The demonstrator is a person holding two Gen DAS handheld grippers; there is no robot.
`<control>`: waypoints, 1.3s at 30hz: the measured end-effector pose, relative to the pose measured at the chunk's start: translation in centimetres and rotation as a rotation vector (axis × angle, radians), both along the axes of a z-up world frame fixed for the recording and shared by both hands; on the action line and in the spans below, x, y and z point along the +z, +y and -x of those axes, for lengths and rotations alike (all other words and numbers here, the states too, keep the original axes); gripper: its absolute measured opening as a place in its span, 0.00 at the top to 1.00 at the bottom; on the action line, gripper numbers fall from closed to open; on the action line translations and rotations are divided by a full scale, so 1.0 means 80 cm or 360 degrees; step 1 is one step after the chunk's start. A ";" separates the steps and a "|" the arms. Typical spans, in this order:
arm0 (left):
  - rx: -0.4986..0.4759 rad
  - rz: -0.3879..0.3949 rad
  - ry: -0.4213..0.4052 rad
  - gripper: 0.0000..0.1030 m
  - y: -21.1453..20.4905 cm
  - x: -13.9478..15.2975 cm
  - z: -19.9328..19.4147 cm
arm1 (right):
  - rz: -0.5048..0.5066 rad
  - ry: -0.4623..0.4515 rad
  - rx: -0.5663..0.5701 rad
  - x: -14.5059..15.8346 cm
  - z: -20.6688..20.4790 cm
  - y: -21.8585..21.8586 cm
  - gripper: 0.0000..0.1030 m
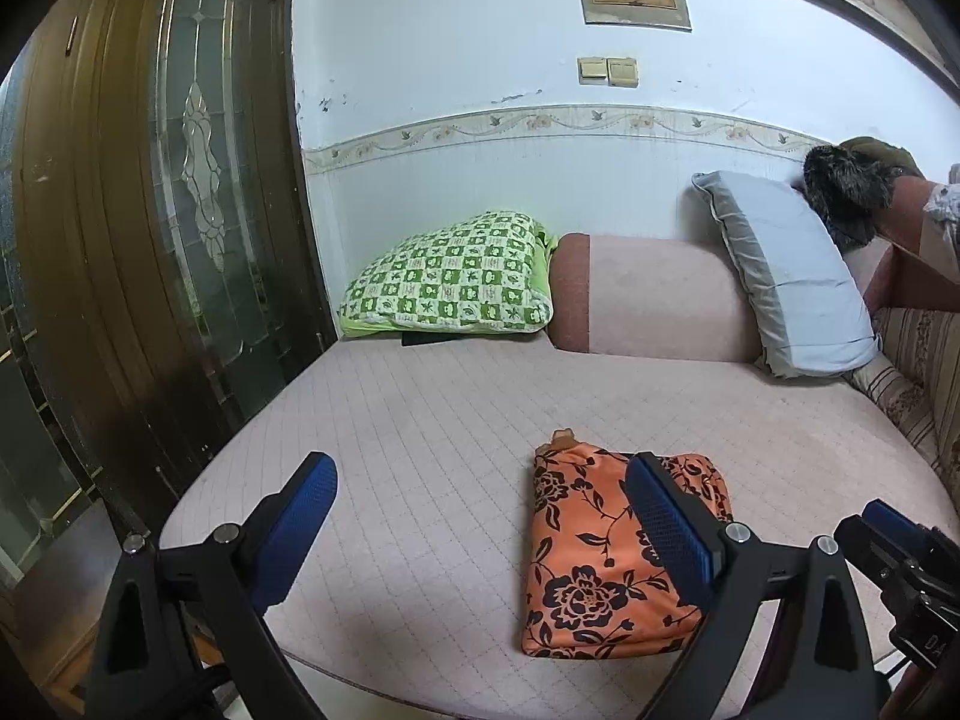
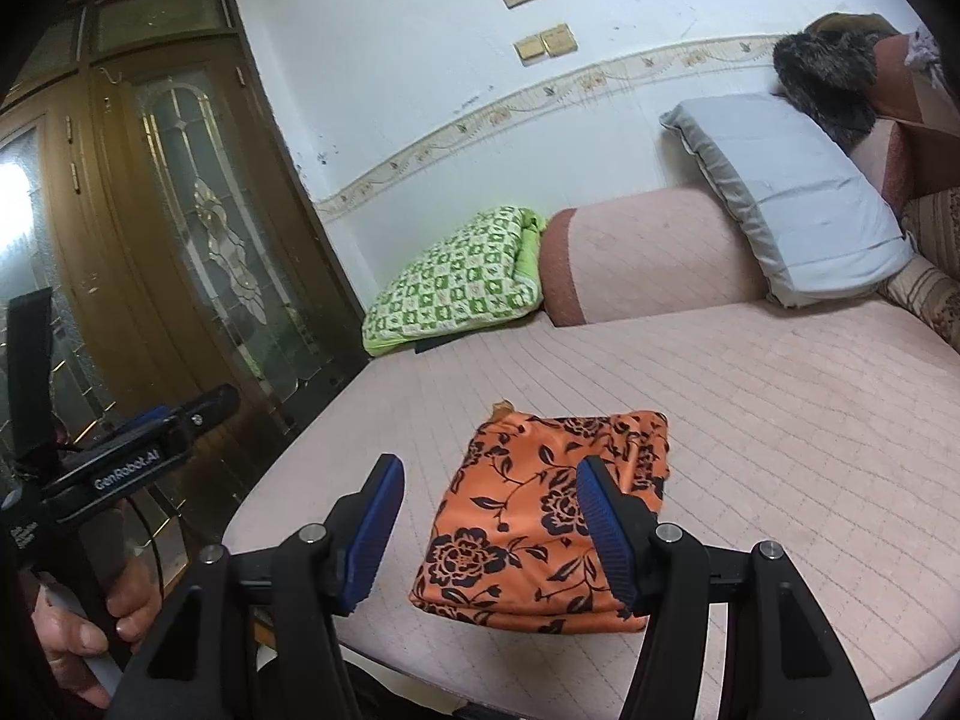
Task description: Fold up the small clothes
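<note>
We judge the fold all but finished: the orange cloth (image 2: 540,516) lies as a compact, layered rectangle on the mattress (image 2: 780,420), close to its near edge and roughly midway along it, with stacked folded edges showing on the side nearest us. A small tan scrap (image 2: 503,405) peeks out at its far corner; we cannot tell whether it belongs to the cloth. Our left gripper (image 1: 480,534) has its fingers spread wide with nothing between the pads, held above the near edge just left of the cloth. Our right gripper (image 2: 489,531) also has its fingers apart, empty, hovering over the near part of the cloth without touching it. What seems left is little: perhaps squaring the bundle or setting it aside, and taking up another garment if there is one, though we see no other small clothes on the mattress. Pillows (image 1: 786,276) and a green quilt (image 1: 450,276) sit along the far edge, well apart from the cloth.
</note>
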State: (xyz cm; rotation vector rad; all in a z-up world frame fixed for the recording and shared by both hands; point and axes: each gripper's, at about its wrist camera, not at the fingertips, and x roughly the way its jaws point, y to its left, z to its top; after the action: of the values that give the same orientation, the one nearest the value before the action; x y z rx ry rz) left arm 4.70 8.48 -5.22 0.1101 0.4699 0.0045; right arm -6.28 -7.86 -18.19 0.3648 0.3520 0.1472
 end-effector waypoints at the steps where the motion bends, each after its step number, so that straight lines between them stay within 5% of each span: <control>1: 0.0017 -0.0022 -0.0009 0.06 -0.001 0.000 0.001 | 0.0007 -0.0003 0.0003 0.001 0.000 0.001 0.39; 18: 0.0100 -0.0146 -0.0051 0.01 -0.003 0.000 0.013 | 0.0051 0.0011 0.0039 -0.006 -0.005 0.015 0.39; 39: 0.0087 -0.0069 0.0097 0.01 0.015 -0.016 -0.017 | 0.0119 0.0046 0.0030 -0.012 -0.019 0.030 0.39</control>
State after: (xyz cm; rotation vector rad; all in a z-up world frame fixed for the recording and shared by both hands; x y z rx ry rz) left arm 6.10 9.69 -6.50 0.1401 0.5339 0.0648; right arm -4.79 -5.46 -19.18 0.2904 0.3887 0.1467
